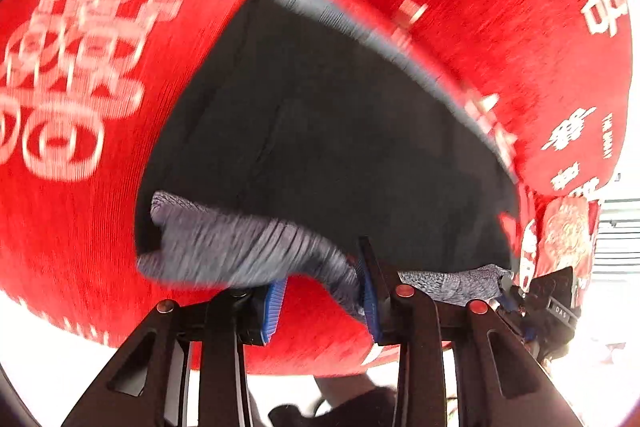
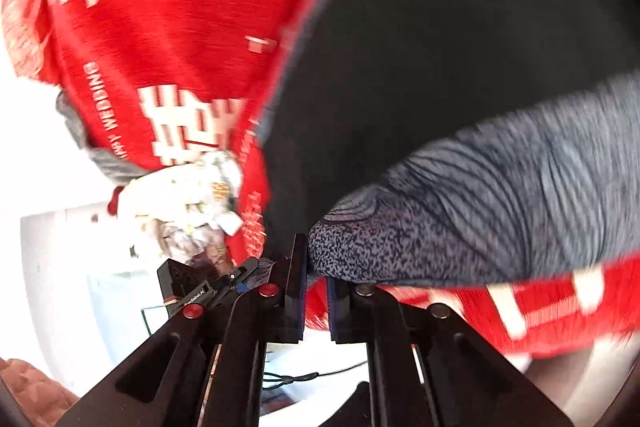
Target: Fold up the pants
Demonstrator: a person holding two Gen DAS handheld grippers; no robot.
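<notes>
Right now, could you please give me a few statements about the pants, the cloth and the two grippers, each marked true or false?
1. The black pants lie on a red cloth with white printed characters. True.
2. The pants' waistband is bright yellow. False: it is mottled grey.
3. The left gripper is shut on the waistband. True.
4. The right gripper hangs open, away from the pants. False: it is shut on the waistband's edge.
5. The cloth is plain blue. False: it is red.
</notes>
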